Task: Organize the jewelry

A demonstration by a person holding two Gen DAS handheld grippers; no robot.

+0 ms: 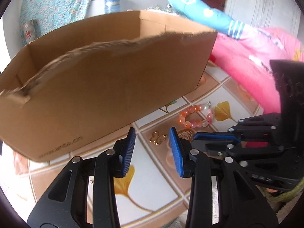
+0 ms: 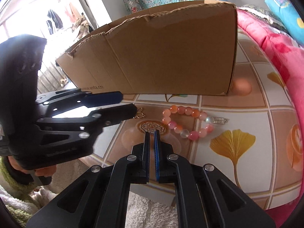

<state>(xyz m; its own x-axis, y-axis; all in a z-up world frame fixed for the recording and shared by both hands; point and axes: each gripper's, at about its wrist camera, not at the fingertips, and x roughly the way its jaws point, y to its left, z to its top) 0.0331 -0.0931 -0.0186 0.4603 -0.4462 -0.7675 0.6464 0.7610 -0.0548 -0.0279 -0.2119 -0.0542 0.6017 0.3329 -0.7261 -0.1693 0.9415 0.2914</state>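
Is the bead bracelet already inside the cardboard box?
No, the bead bracelet lies on the patterned tablecloth in front of the cardboard box, outside its walls.

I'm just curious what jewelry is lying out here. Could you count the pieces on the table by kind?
Bead bracelet, orange, pink and white beads: 1
Gold butterfly-shaped piece: 1
Round patterned piece: 1
Total: 3, all lying on the tablecloth in front of the cardboard box.
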